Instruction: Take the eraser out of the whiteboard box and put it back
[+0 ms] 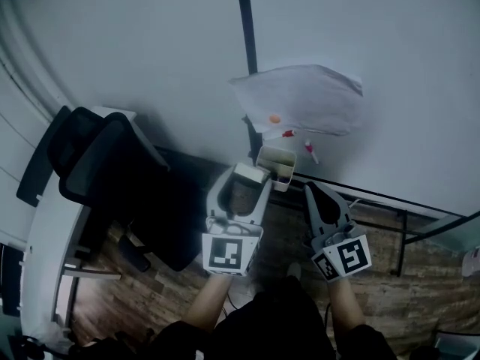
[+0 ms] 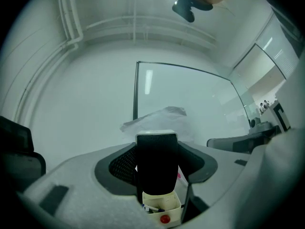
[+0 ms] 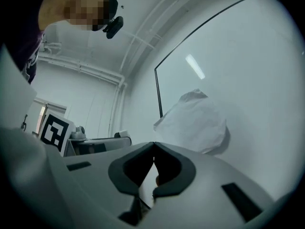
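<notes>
Left gripper (image 1: 241,186) clamped on eraser (image 2: 157,162), near whiteboard box (image 2: 174,210), not inside; right gripper (image 3: 153,150) closed, empty. We judge risks: eraser snagging box rim or markers (image 2: 151,208); early release drops it onto floor (image 1: 390,276)

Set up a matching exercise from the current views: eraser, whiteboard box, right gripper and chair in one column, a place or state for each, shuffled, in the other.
1 eraser
2 whiteboard box
3 right gripper
4 chair

A fingers together, nothing held
B black, at the head view's left
C gripped between the left gripper's fingers
D below the white sheet

Pairs: 1-C, 2-D, 3-A, 4-B
</notes>
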`<state>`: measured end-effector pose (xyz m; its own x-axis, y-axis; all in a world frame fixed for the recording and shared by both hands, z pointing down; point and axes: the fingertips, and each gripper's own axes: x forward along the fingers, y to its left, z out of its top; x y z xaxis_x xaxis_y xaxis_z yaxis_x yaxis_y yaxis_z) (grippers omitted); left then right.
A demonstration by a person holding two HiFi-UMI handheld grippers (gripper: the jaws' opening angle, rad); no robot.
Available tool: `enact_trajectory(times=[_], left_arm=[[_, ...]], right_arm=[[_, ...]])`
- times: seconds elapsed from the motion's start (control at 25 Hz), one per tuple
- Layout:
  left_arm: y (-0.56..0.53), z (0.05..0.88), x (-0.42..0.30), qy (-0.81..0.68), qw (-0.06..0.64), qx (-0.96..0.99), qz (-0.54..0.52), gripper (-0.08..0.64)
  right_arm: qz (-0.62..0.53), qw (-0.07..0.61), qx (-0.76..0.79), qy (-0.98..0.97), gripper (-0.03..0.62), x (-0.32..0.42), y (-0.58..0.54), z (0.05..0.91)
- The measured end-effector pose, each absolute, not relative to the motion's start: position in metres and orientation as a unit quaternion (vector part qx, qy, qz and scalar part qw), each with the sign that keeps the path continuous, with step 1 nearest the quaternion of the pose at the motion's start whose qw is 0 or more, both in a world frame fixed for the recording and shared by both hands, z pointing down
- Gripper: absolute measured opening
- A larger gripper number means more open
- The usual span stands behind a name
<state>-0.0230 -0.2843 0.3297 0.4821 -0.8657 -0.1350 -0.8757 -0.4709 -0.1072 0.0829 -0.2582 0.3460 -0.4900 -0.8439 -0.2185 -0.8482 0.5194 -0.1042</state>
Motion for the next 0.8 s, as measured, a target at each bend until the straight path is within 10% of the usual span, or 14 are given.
enact_trajectory(times=[0.8], left_arm=[[-0.337,0.406,0.002,0.521,0.023,-0.853,0.016,0.25]], right_arm=[[-0.037,0.089,-0.489,0.867,0.005,0.089,-0.287,0.411]])
